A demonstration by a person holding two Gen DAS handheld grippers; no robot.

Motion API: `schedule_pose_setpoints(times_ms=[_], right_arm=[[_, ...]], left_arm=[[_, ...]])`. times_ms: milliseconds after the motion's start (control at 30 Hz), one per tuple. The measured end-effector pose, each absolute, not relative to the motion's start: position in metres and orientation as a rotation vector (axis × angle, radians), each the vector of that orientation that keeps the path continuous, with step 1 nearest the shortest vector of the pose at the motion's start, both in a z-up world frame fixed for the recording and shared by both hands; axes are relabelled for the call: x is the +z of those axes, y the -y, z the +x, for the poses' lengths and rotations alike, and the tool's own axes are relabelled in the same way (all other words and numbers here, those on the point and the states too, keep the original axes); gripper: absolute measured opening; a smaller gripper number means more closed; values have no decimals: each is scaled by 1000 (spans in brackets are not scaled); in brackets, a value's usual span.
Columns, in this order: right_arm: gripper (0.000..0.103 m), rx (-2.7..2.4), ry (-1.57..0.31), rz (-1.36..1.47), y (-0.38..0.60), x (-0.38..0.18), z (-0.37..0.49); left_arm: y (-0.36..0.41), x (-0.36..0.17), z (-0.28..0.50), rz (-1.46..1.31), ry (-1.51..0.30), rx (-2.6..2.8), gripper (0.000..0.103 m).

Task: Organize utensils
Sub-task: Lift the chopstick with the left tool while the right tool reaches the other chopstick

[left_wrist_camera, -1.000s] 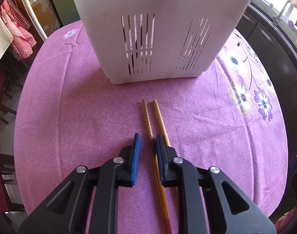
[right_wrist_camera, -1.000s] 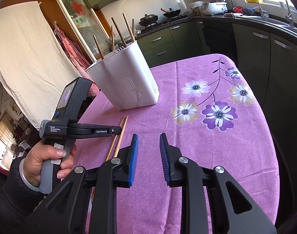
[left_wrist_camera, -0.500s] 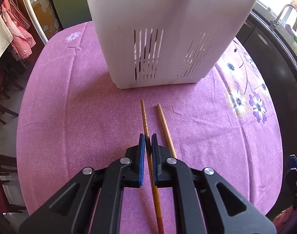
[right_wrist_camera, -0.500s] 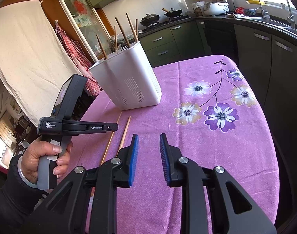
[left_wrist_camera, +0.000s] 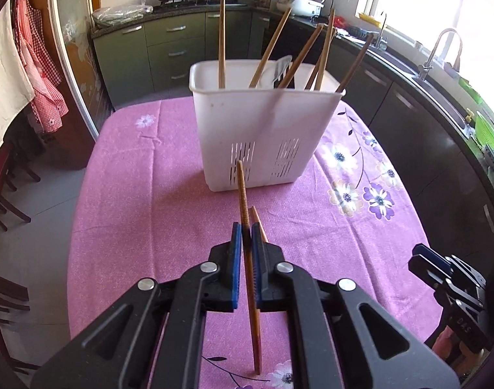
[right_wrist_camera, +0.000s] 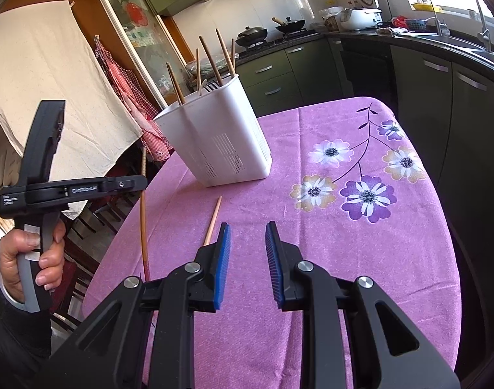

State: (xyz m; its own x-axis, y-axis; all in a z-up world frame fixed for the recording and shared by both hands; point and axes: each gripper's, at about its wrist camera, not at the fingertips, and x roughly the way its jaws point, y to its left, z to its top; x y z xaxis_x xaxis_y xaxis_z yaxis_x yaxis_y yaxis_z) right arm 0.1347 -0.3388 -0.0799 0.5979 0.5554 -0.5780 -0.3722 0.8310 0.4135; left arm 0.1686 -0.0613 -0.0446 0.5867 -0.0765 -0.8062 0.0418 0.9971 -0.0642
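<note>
My left gripper [left_wrist_camera: 243, 233] is shut on a brown chopstick [left_wrist_camera: 242, 191] and holds it clear of the purple tablecloth [left_wrist_camera: 143, 220]. The right wrist view shows that chopstick [right_wrist_camera: 143, 220] hanging nearly upright from the left gripper [right_wrist_camera: 139, 183]. A second, paler chopstick [left_wrist_camera: 258, 222] lies on the cloth just right of the left fingers, also seen as the pale chopstick [right_wrist_camera: 213, 218] by my right gripper [right_wrist_camera: 245, 243]. The right gripper is open and empty. The white utensil holder [left_wrist_camera: 263, 136] stands ahead with several chopsticks and a spoon in it.
The round table's edge [right_wrist_camera: 448, 227] drops off to the right toward dark kitchen cabinets [right_wrist_camera: 425, 81]. A person's hand [right_wrist_camera: 29, 259] grips the left tool's handle. Chairs [left_wrist_camera: 0, 194] stand on the floor to the left.
The left gripper closed on the brown chopstick and lifted it off the cloth, tilting up so the holder's top came into view. The right gripper stayed still and open.
</note>
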Motion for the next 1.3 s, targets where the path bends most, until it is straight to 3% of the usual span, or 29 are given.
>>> schedule_pose_setpoints(times_ms=[500, 700, 967, 1233, 1300], right_arm=[[23, 557, -753, 248, 333, -76, 131], [23, 561, -757, 240, 331, -76, 129], [23, 560, -767, 245, 334, -80, 131], [23, 556, -783, 265, 339, -88, 136], [28, 556, -785, 269, 340, -90, 136]], left_arm=[[64, -12, 112, 29, -798, -87, 4], [59, -40, 141, -4, -935, -96, 4], [43, -114, 208, -109, -1170, -10, 9], [27, -147, 239, -148, -1243, 114, 10], [28, -147, 243, -139, -1237, 128, 11]])
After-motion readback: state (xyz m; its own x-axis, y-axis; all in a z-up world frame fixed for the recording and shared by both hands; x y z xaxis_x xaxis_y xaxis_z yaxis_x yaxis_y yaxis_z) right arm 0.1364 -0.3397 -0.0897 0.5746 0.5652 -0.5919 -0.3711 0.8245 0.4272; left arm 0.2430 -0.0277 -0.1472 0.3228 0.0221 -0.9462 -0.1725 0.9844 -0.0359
